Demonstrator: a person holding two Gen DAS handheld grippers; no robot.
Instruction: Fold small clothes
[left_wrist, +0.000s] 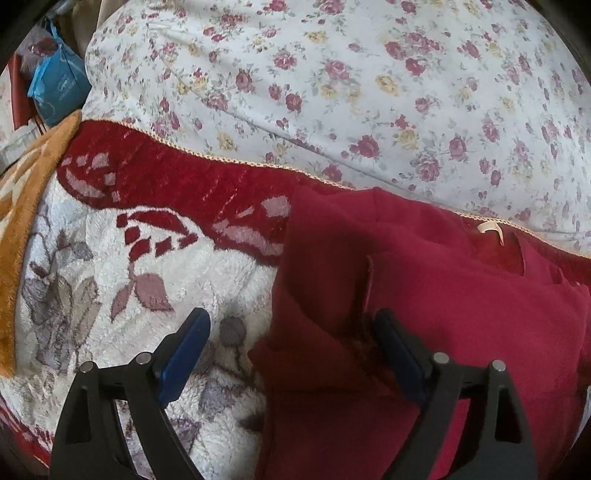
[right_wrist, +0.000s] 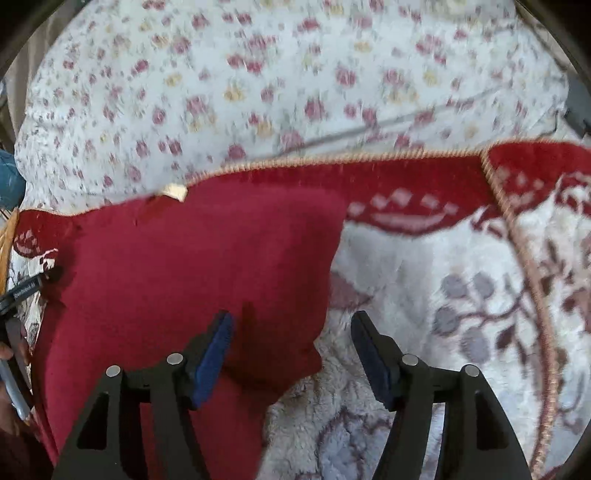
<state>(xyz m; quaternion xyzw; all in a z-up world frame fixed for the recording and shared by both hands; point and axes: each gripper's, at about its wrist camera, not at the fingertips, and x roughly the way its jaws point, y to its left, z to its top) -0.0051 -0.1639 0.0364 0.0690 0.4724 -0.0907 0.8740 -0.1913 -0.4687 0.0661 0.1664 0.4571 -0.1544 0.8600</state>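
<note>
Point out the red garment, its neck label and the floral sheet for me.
red garment (right_wrist: 192, 266): right wrist view, middle of the body.
neck label (left_wrist: 489, 228): left wrist view, the cream tab.
floral sheet (left_wrist: 332, 74): left wrist view, open printed area.

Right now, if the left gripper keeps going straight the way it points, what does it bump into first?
Probably the red garment. The left gripper is open over its left edge, where it lies on the blanket. How far off it is, I can't tell.

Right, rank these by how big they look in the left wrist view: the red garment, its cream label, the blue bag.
1. red garment, though nearest the camera
2. blue bag
3. cream label
</note>
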